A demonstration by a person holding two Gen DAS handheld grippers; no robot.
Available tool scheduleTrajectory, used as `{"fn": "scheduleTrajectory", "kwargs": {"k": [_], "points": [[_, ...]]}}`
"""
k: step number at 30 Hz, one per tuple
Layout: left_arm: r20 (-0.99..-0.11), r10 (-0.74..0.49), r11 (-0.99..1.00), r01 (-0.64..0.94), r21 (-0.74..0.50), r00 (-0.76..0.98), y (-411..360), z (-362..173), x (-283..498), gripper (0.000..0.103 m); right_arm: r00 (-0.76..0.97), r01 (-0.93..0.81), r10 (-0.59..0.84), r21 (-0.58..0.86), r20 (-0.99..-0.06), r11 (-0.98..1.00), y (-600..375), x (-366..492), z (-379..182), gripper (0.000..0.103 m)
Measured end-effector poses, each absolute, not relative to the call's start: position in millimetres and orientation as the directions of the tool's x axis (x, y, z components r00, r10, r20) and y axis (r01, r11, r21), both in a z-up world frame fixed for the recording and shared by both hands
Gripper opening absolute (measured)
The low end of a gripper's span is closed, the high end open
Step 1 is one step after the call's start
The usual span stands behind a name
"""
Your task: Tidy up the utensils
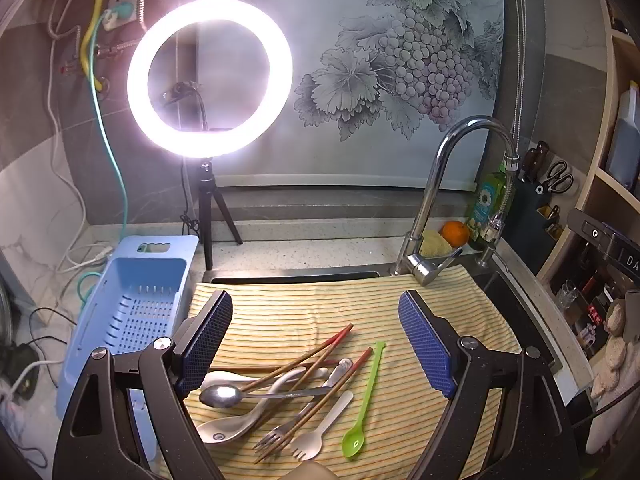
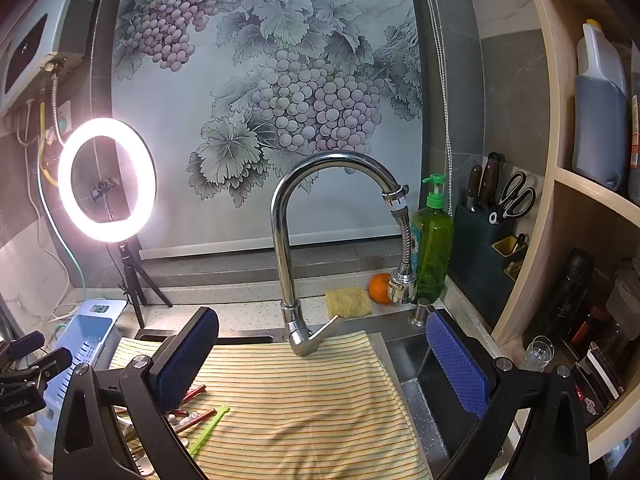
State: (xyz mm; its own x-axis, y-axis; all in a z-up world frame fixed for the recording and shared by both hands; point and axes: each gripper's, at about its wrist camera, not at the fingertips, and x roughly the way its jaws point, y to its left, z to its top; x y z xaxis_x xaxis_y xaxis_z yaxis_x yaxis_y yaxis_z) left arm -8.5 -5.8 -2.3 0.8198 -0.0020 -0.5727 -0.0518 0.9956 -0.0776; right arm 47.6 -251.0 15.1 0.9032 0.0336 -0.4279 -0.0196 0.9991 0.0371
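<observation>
Approaching utensil pile [image 1: 288, 396] beside blue basket [image 1: 132, 312]; left gripper [image 1: 316, 344], right gripper [image 2: 320, 364] fully spread, holding nothing; isolating one piece.

Letters "DA" on the dark appliance [image 1: 616, 256].

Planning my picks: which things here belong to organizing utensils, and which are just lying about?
Job: chopsticks, metal spoon, white spoon, forks, green spoon, blue basket.

Lying about: ring light, faucet, soap, orange, sponge, knives.
</observation>
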Motion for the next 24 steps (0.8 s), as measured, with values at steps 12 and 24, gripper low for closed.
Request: {"fn": "scheduleTrajectory", "kwargs": {"k": [12, 24], "points": [[-0.571, -0.002, 0.996, -0.051, -0.077, 0.821, -7.5, -0.2, -9.8, 0.086, 0.901, -0.025, 0.035, 0.028, -0.432, 0.999, -246.0, 45.2, 16.8, 0.103], [-0.574, -0.01, 0.996, -0.042, -0.076, 0.819, -12.0, 0.8, -9.5, 0.086, 0.899, -0.027, 0.039, 0.034, -0.437, 0.999, -248.9, 45.5, 14.3, 0.103]]}}
